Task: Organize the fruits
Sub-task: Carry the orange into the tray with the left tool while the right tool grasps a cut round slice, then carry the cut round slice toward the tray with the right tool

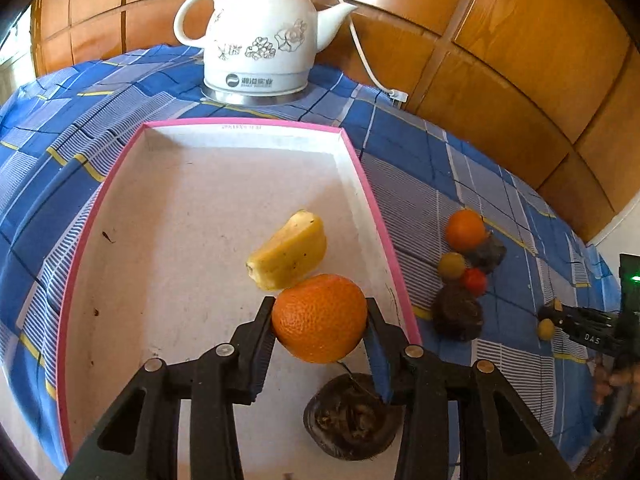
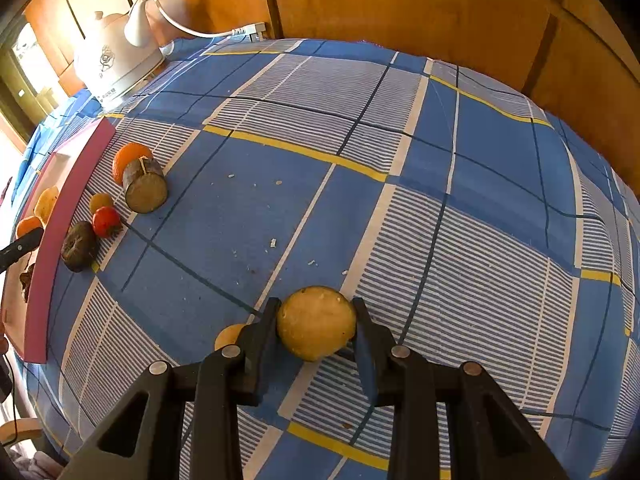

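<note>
The left gripper [image 1: 320, 316] holds an orange [image 1: 320, 318] inside the pink-rimmed tray [image 1: 376, 216], touching a banana piece [image 1: 288, 256], a dark fruit [image 1: 352, 416] just beneath. The right gripper [image 2: 316, 324] clasps a yellow fruit [image 2: 316, 322] on the bench [image 2: 480, 200], which lies bare beyond; more fruits [image 2: 108, 208] crowd the tray's outer wall, a kettle [image 1: 260, 36] behind.

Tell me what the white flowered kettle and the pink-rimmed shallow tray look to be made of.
White flowered kettle: probably glazed ceramic, going by its glossy surface with highlights and printed grey flowers; it sits on a shiny metal-looking base ring.
Pink-rimmed shallow tray: likely cardboard, perhaps a box lid, going by its thin straight walls, matte white inside and small stains and scuffs on the floor.
</note>
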The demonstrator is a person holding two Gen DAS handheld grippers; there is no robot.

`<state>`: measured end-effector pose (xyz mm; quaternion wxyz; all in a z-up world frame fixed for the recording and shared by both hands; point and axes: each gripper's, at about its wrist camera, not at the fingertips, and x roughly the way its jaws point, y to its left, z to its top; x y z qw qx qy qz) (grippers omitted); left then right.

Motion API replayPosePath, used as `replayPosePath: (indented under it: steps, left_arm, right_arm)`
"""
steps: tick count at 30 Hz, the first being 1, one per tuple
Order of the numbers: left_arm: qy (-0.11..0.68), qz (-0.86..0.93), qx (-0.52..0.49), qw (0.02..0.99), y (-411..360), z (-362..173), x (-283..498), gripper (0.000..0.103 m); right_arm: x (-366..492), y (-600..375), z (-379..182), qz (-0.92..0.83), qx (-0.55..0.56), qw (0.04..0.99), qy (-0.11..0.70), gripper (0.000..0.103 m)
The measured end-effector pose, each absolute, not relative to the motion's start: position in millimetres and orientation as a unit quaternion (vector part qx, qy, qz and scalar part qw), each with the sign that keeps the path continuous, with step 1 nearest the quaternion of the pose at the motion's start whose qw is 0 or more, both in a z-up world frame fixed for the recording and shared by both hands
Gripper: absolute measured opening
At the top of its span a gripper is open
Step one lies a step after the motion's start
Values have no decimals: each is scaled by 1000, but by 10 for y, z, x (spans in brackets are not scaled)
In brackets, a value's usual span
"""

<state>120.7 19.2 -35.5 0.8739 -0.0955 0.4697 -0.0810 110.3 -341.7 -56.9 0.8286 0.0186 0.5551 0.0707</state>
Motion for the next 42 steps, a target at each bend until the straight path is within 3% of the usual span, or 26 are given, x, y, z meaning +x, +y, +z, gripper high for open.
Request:
replayPosePath:
  steps: [6,34,42]
  left_arm:
    - [444,-63,-92,889,234,-201,1062,58]
    - [413,-17,-45,909,162,67,305,68]
    - [412,-20,-56,909,197,65,261,69]
  right_arm:
    - [1103,-3418,-566,70,18,829,554,34]
    - [1069,-3463,-565,60,33,840,539,34]
    - [1095,-3631,-523,45,117,822,555,34]
